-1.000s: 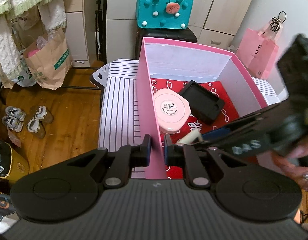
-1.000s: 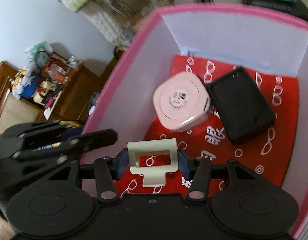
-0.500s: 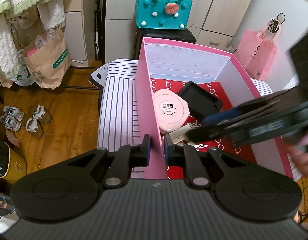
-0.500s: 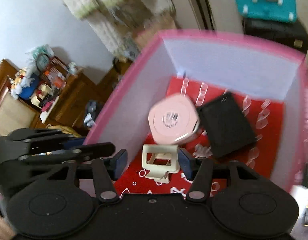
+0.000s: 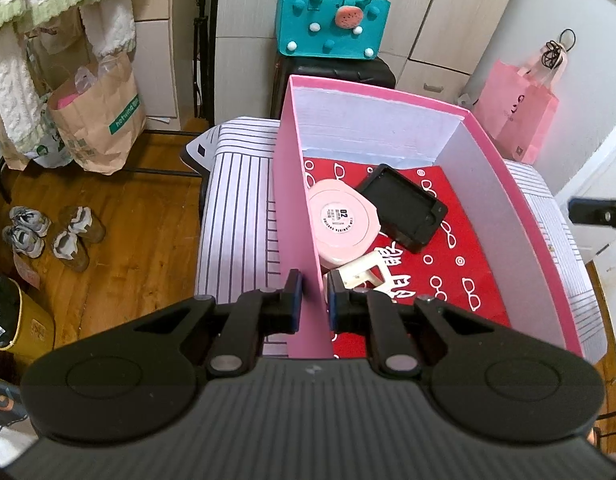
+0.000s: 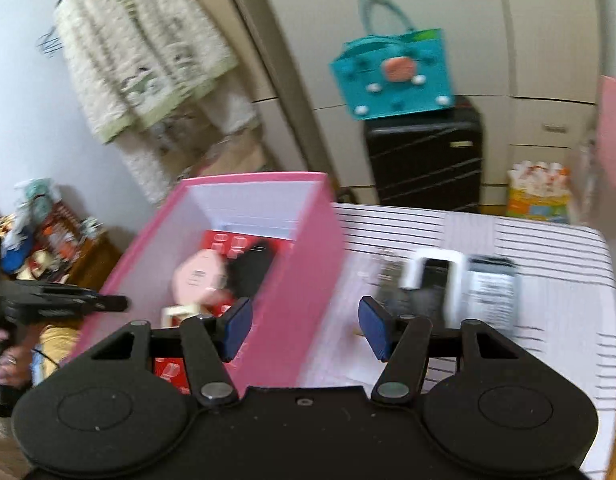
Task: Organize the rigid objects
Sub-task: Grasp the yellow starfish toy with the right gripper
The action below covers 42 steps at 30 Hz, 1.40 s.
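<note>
**Left tool clamped on box wall; right tool open over the worktop**

The cream clip-shaped piece (image 5: 362,270) lies on the red patterned lining inside the pink box (image 5: 520,216), at lower centre of the left wrist view, just beyond the tip of the left tool (image 5: 311,300). It touches the lower edge of the pink round case (image 5: 342,224), which sits against the box's left wall. A black tray (image 5: 402,206) lies just to the right of that case, its near corner against it.

The left tool's jaws are nearly closed and grip the box's left wall between the blue pads (image 5: 293,298); one finger stands outside the box, the other inside.

In the right wrist view the right tool (image 6: 305,330) is spread wide and holds nothing. Its left finger overlaps the box's right wall in the frame; its right finger is over the striped worktop (image 6: 548,360). The box occupies centre left of that view. To the right of the tool, on the worktop, lie a white clip-like object (image 6: 432,276) and a labelled dark item (image 6: 490,286), both motion-blurred and not identifiable further.

The right tool's tip shows at the right edge of the left wrist view, clear of the box.
</note>
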Tool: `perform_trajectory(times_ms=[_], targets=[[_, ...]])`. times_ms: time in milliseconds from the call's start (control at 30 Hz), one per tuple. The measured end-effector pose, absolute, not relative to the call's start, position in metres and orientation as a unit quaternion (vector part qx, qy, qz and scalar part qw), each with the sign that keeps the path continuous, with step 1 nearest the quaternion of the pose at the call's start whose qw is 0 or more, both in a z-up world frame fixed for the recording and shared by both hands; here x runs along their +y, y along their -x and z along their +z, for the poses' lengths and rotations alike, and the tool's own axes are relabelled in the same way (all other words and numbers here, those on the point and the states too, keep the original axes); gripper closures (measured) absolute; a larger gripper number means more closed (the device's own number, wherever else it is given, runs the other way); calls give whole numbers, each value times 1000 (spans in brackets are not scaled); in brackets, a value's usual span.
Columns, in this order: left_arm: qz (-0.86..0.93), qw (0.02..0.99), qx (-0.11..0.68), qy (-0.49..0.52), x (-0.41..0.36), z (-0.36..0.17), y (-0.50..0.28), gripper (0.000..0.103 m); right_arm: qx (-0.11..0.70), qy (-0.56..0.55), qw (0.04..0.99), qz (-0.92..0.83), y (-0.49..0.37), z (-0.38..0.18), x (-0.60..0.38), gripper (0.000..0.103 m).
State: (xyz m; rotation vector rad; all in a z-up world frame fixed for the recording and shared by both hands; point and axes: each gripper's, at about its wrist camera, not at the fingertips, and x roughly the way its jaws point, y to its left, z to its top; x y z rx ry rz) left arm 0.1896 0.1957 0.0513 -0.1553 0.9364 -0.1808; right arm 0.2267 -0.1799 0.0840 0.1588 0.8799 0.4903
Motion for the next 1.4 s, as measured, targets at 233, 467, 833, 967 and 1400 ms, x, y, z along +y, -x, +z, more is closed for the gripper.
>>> perform_trajectory(times_ms=[233,467,833,967,1400], targets=[[-66,889,446,79,192,52,-186,92,415,-85,886,189,-217,41,-224,39],[-56,888,448,87,191,53,-185,92,409,-68,898,149,-208,-4,-247,39],[-52,880,469,45,180,58,-194,92,376,-80,917,109,-212,-37,-255,37],[-56,868,493,-8,168,61,-203,92,371,-69,921,100,-215,-38,-247,37],[-69,842,532,-57,160,67,-226,93,369,-74,922,89,-213,-27,-244,81]])
